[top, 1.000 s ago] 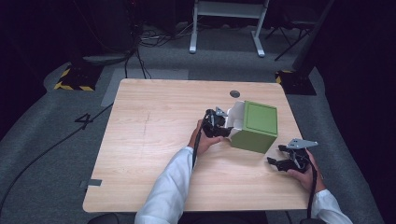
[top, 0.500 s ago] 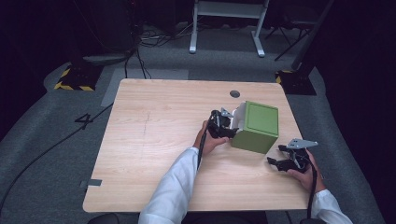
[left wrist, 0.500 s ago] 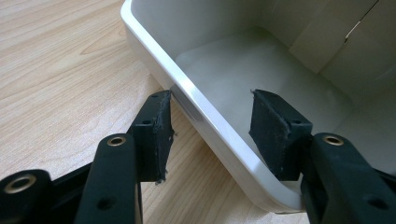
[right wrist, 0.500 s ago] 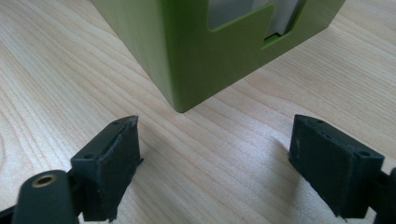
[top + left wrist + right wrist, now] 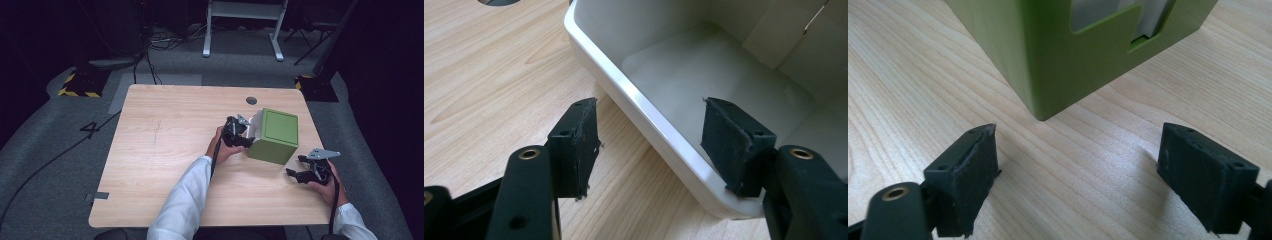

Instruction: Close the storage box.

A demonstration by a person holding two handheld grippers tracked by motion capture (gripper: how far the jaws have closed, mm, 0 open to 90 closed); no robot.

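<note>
A green box stands on the wooden table at the right, with a white drawer slid part-way out of its left side. In the left gripper view the white drawer is hollow inside, and its rim runs between the open jaws. My left gripper sits at that drawer, one jaw inside and one outside the wall, not clamped. A little in front of the box's near right corner, my right gripper stands open on the table. The green box fills the top of the right gripper view.
A round cable hole lies in the table behind the box. The left half of the table is bare wood. Beyond the table is dark floor with cables and a white frame stand.
My left gripper has moved right, closer to the box and over the drawer's rim. The right gripper has stayed where it was.
</note>
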